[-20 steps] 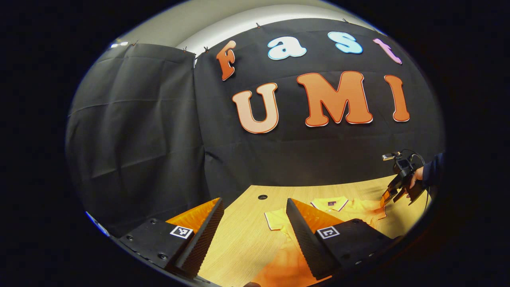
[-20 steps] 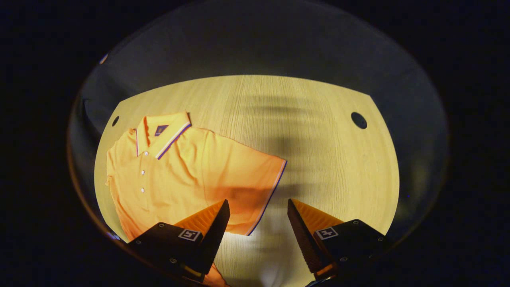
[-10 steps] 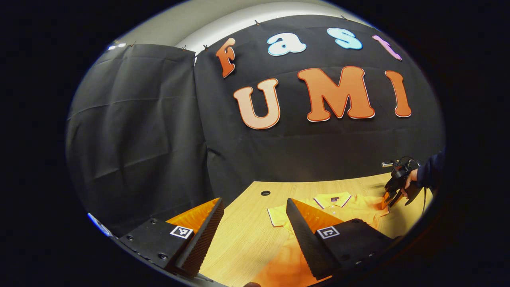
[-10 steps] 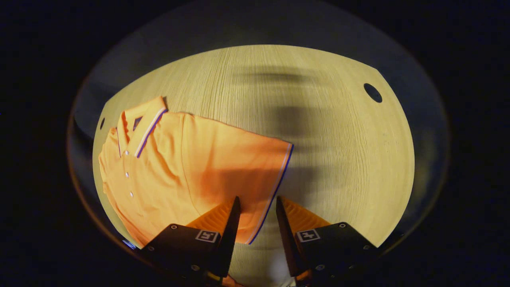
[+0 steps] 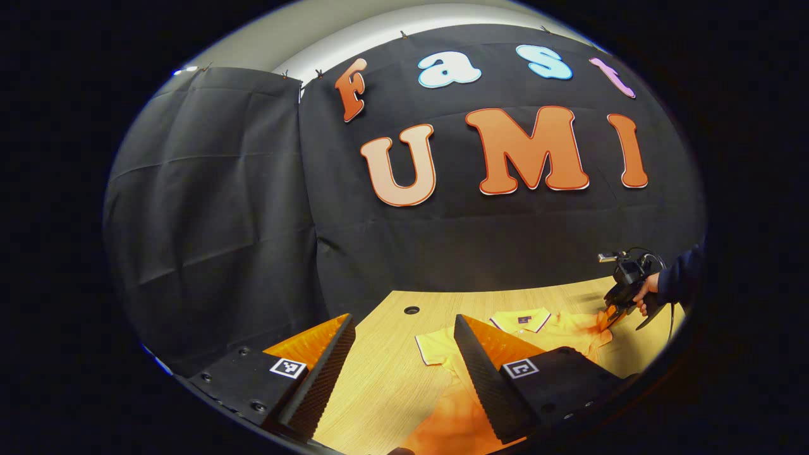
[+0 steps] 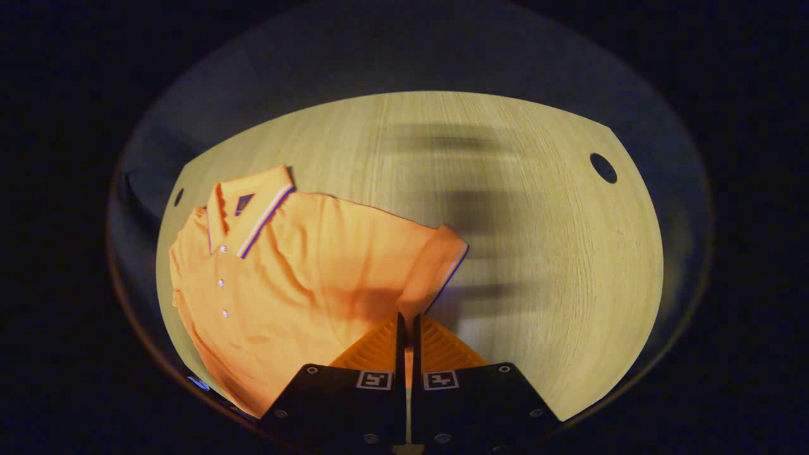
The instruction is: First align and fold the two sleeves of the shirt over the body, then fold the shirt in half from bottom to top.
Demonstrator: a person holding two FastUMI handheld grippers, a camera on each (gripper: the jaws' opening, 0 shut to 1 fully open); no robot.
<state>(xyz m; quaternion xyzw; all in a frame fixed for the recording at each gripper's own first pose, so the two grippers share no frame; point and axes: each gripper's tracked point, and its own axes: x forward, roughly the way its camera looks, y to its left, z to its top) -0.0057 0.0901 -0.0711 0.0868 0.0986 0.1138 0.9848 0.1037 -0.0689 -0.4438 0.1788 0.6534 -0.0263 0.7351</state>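
Wooden table [image 6: 537, 253], one shirt [image 6: 284, 272]; right gripper [image 6: 407, 328] jaws clamped on sleeve [image 6: 436, 265], left gripper [image 5: 401, 360] jaws apart

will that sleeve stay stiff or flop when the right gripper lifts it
Likely floppy: the sleeve already curls up where the right gripper pinches it. Probably light, since the thin shirt wrinkles easily. It may drag the shoulder across the smooth table.

Shirt [image 6: 278, 278] flat on table [image 6: 537, 265]
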